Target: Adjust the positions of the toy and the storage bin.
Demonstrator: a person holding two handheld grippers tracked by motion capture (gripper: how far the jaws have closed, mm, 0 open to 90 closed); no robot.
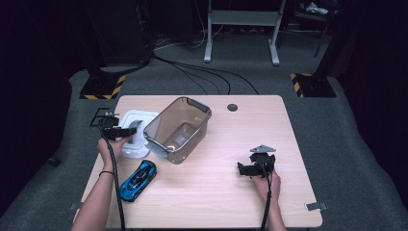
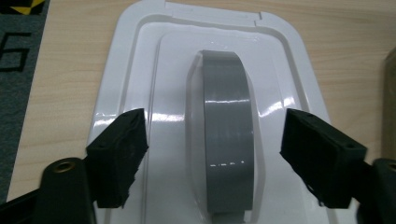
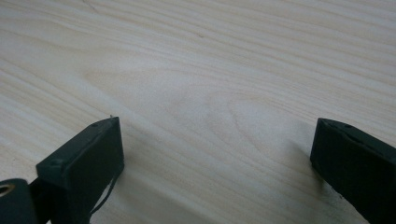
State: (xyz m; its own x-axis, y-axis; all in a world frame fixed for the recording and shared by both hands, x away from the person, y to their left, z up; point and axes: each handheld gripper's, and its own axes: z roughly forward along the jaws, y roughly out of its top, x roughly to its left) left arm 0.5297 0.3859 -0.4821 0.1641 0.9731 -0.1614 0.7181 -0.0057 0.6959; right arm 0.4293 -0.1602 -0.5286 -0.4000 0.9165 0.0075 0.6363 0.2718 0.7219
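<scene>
A white lid (image 1: 144, 118) lies flat near the table's left edge, with a grey arched handle (image 2: 229, 93) running down its middle. My left gripper (image 1: 126, 131) hovers over the lid. In the left gripper view my left gripper (image 2: 215, 116) is open, one jaw on each side of the handle, and neither pad touches it. My right gripper (image 1: 246, 168) sits low over the table's right half. In the right gripper view my right gripper (image 3: 212, 126) is open, with bare wood between its jaws.
A clear smoky plastic bin (image 1: 192, 103) stands just right of the lid, tilted on the table. A blue toy car (image 1: 138, 179) lies in front of the lid near the left forearm. The wooden table (image 1: 231, 144) has a round hole at its back edge.
</scene>
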